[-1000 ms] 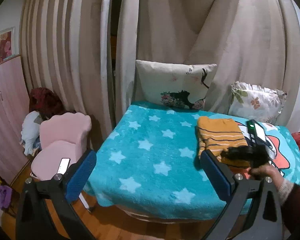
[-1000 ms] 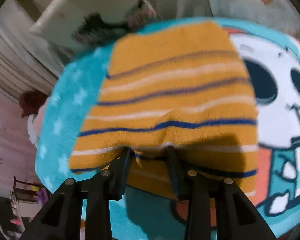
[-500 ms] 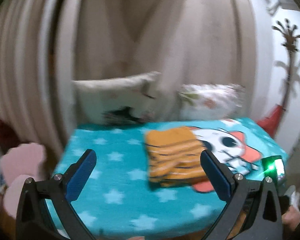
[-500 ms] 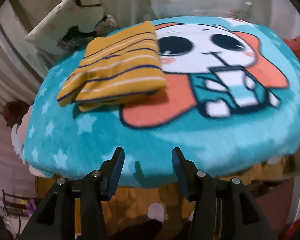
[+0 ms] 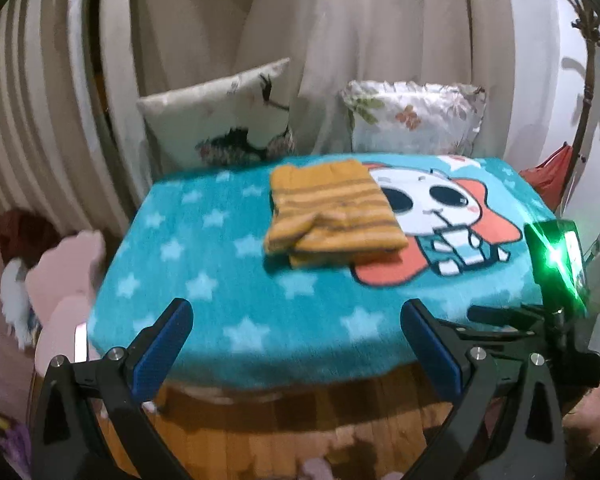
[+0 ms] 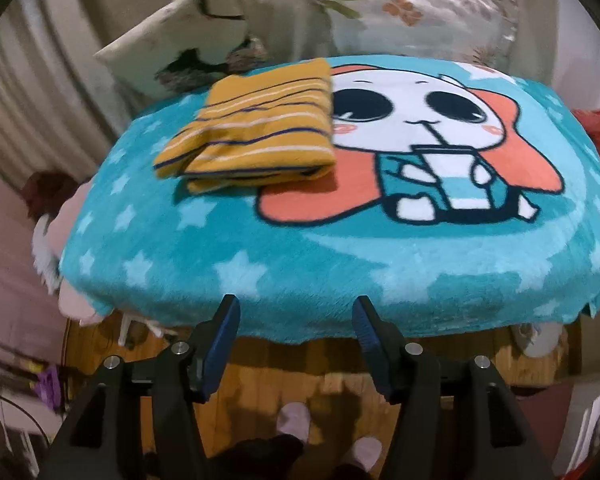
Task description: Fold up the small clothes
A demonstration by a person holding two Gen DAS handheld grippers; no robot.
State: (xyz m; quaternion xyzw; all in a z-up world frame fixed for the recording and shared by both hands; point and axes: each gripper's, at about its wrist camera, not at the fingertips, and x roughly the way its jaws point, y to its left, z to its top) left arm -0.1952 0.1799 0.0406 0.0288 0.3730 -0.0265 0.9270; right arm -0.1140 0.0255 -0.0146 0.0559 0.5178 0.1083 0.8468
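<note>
**Folded garment on blanket; both tools clear and empty**

Room: curtains (image 5: 340,40) across the back wall, wood floor (image 6: 324,384) below.

Surface: covered w/ teal star blanket (image 5: 204,272), cartoon print on its right half. Two pillows (image 5: 220,120) propped at the far edge.

Garment: orange striped top (image 5: 332,208) lies folded into a compact rectangle, towards the far side, left of blanket centre, its right edge overlapping the cartoon print. In the right wrist view the orange striped top (image 6: 260,124) shows stacked layers; one lower layer juts out at the near-left corner, so edges aren't fully flush.

Left gripper (image 5: 296,340): held off the near edge of the surface, jaws spread wide, nothing between them. Well apart from the garment.

Right gripper (image 6: 296,332): likewise off the near edge, jaws partly open, nothing held.

Assessment: fold appears essentially complete. If a tidy-up is wanted, approach low from the near side, nip only the protruding corner, tuck it under w/o dragging the top layers. Plush blanket will likely grip the fabric, so lift slightly rather than slide. Otherwise leave as is.
</note>
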